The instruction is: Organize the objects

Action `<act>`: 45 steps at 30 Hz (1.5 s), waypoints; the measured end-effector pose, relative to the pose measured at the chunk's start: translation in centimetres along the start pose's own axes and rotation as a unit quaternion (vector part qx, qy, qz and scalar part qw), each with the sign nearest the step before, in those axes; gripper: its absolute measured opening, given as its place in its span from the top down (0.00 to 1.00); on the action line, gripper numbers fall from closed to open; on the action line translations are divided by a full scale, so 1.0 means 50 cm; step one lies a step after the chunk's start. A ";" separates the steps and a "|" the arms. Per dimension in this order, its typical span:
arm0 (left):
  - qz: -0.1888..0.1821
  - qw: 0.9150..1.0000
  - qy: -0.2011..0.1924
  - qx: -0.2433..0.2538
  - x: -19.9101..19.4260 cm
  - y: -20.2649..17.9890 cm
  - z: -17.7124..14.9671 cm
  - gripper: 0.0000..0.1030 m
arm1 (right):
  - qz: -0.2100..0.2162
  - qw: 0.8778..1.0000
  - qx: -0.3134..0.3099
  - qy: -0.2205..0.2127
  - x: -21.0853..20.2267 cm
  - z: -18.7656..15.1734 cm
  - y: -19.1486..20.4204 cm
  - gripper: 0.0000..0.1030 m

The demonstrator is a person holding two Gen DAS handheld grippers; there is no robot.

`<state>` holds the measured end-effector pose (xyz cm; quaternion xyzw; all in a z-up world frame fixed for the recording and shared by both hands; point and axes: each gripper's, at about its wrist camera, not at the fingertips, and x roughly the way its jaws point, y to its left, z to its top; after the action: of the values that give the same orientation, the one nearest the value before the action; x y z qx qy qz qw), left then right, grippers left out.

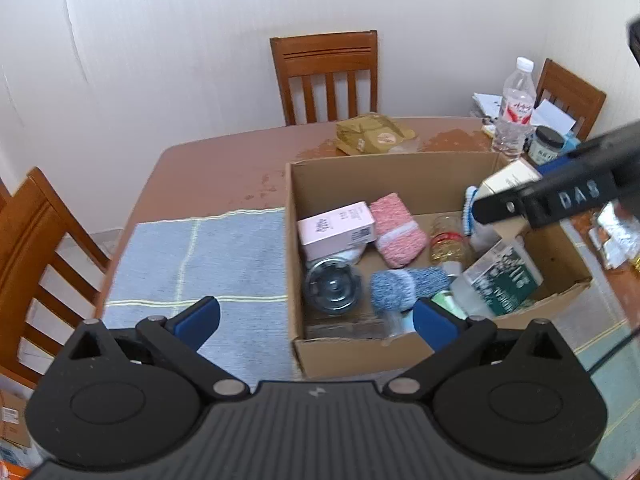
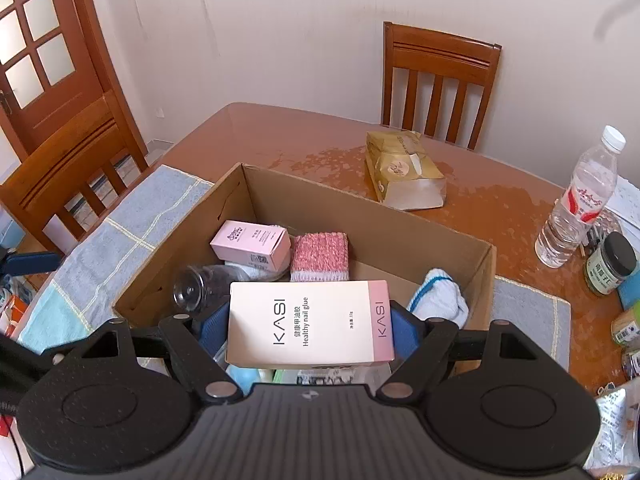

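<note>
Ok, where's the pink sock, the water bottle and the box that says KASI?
pink sock point(image 1: 398, 230), left wrist view, middle of knit.
water bottle point(image 2: 576, 208), right wrist view, on its label.
KASI box point(image 2: 308, 322), right wrist view, front face.

— What is held above the cardboard box point(image 2: 360, 216)?

— A white and pink carton marked KASI point(image 2: 308, 324), lying flat with its print sideways, is clamped between the blue pads of the right gripper point(image 2: 308, 330).

— And what is seen inside the open box?

— A small pink carton point(image 1: 336, 226) is lying beside a folded pink knitted cloth point(image 1: 398, 230); a blue knitted cloth point(image 1: 408, 288) and a clear glass jar point(image 1: 330, 286), tipped on its side, lie nearer.
</note>
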<state>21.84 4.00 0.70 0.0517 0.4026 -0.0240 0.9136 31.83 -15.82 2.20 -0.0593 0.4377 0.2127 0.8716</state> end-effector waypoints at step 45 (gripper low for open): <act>0.015 0.999 0.025 -0.032 0.008 0.063 -0.008 0.01 | -0.066 0.995 0.059 0.041 0.046 0.052 -0.020 0.00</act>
<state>22.09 7.17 0.36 0.0289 0.4255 0.0040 0.9045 35.39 -15.23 1.88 -0.0453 0.4801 0.1263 0.8669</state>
